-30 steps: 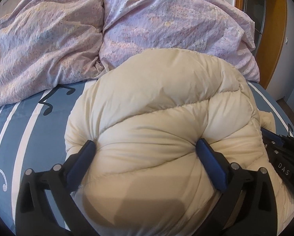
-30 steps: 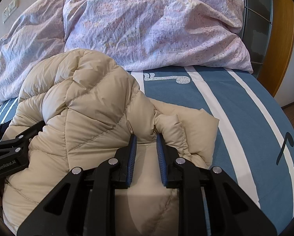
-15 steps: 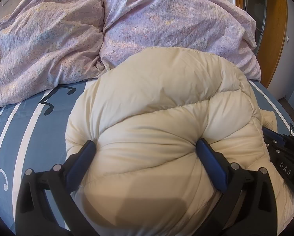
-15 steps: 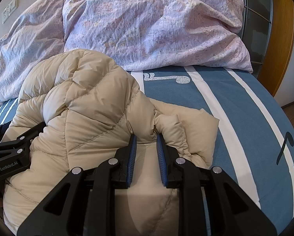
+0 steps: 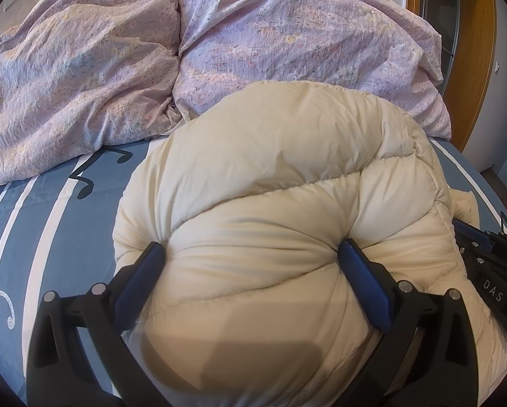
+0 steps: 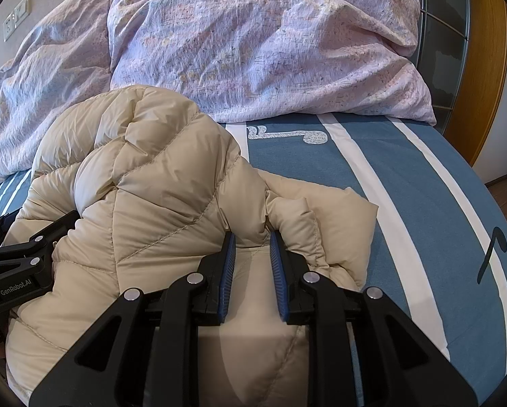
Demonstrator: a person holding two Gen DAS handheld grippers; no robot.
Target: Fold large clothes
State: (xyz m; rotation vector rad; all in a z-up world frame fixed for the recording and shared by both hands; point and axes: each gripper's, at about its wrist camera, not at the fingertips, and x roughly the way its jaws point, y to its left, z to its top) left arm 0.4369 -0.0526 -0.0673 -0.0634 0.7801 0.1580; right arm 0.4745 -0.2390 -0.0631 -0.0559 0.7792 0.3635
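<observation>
Cream quilted down fills the left wrist view: the puffy jacket (image 5: 280,203) lies bundled on the bed (image 5: 50,224), and the left tongs (image 5: 250,254) are spread wide around a fat roll of it, both blue pads pressed into the padding. Such slippery, springy stuff wants squeezing flat before any fold is laid, or it will likely spring open. The lilac duvet (image 5: 219,51) is heaped just behind, leaving little room to push forward.

From the right wrist view, the right tongs (image 6: 251,240) are nearly closed, pinching a thin bunched edge of the jacket (image 6: 151,196). A loose flap lies on the striped sheet to the right. The left tongs' black frame (image 6: 22,264) touches the jacket's left side.
</observation>
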